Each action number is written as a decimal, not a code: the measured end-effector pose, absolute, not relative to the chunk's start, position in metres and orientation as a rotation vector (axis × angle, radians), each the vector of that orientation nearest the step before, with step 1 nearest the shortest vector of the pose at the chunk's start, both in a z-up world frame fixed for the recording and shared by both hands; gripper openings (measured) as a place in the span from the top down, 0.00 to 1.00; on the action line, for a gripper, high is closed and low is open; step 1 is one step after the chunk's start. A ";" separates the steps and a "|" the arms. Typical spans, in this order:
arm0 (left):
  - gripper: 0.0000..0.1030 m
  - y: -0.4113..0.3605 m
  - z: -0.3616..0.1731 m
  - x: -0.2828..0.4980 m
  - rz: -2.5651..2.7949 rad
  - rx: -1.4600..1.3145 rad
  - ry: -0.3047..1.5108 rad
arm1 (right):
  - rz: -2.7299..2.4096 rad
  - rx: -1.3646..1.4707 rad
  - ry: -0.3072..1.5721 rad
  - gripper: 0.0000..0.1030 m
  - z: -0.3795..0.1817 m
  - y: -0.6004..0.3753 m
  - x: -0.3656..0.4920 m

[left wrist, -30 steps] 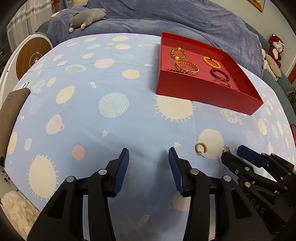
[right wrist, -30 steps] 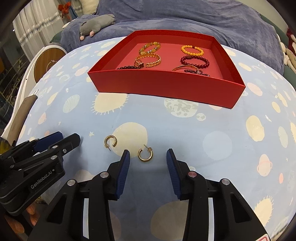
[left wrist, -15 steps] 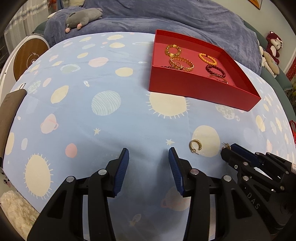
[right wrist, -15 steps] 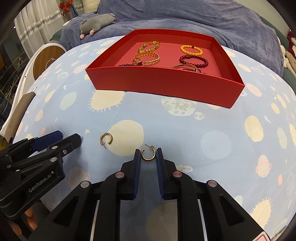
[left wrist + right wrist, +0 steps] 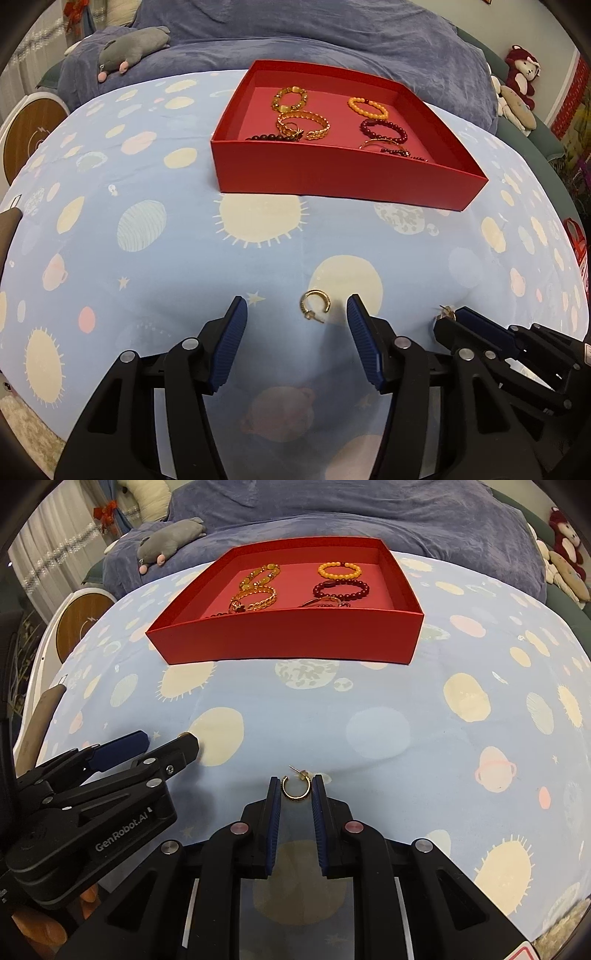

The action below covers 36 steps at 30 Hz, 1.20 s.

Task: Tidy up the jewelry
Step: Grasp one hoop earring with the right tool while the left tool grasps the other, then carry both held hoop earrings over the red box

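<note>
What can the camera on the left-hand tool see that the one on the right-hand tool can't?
Only the left wrist view shows the small gold hoop earring lying on the planet-print blue cloth, between the wide-open fingers of the left gripper.

Only the right wrist view shows the second gold hoop earring clearly, pinched between the blue pads of the right gripper; the left view catches just its post.

Both show the shallow red cardboard box holding beaded bracelets, the grey plush toy and the blue-grey blanket behind.
</note>
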<state>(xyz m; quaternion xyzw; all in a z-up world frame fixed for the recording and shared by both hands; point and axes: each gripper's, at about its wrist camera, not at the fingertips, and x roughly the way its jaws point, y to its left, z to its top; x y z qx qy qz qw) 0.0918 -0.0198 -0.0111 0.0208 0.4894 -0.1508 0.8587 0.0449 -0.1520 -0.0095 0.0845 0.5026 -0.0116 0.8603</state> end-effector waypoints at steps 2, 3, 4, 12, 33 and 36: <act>0.55 -0.025 -0.013 0.093 -0.319 0.056 1.025 | -0.024 0.181 1.053 0.85 -0.009 -0.152 0.045; 0.56 -0.027 -0.013 0.093 -0.321 0.063 1.021 | -0.023 0.182 1.053 0.85 -0.009 -0.152 0.045; 0.60 -0.028 -0.013 0.093 -0.323 0.068 1.017 | -0.022 0.184 1.053 0.84 -0.010 -0.152 0.046; 0.77 -0.029 -0.014 0.092 -0.324 0.088 1.003 | -0.021 0.202 1.056 0.84 -0.012 -0.153 0.045; 0.84 -0.028 0.016 0.092 -0.352 0.041 0.996 | -0.020 0.227 0.997 0.84 0.016 -0.161 0.046; 0.84 -0.031 0.029 0.099 -0.359 0.029 0.978 | -0.017 0.225 0.975 0.84 0.027 -0.165 0.052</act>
